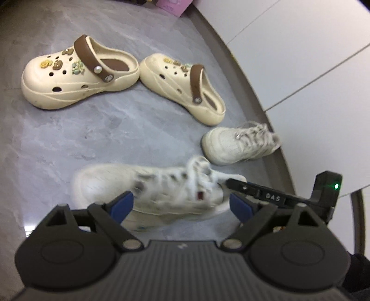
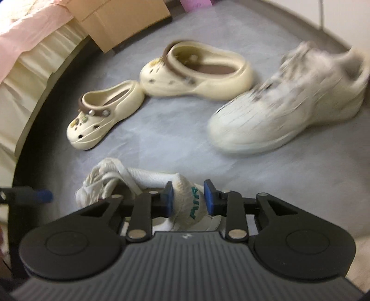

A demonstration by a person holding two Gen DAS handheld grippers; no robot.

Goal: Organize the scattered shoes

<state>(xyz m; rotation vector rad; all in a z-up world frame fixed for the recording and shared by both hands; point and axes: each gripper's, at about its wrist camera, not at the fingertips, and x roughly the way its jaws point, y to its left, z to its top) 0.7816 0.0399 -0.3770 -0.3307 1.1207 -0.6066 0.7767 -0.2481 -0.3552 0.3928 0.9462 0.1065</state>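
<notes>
Two cream clogs with brown straps lie on the grey floor, one at the far left (image 1: pixel 76 74) and one beside it (image 1: pixel 185 85); they also show in the right wrist view (image 2: pixel 104 111) (image 2: pixel 196 71). A white sneaker (image 1: pixel 240 143) sits near the wall and shows blurred in the right wrist view (image 2: pixel 289 104). A second white sneaker (image 1: pixel 157 187) lies just ahead of my open left gripper (image 1: pixel 182 206). My right gripper (image 2: pixel 188 199) is shut on that sneaker's heel tab (image 2: pixel 189 201); it also enters the left wrist view (image 1: pixel 277 196).
A white cabinet (image 1: pixel 300 58) with a grey plinth runs along the right. A cardboard box (image 2: pixel 120 20) and a bed with pink and cream covers (image 2: pixel 34 46) stand at the far left of the right wrist view. A pink box (image 1: pixel 173 5) sits far back.
</notes>
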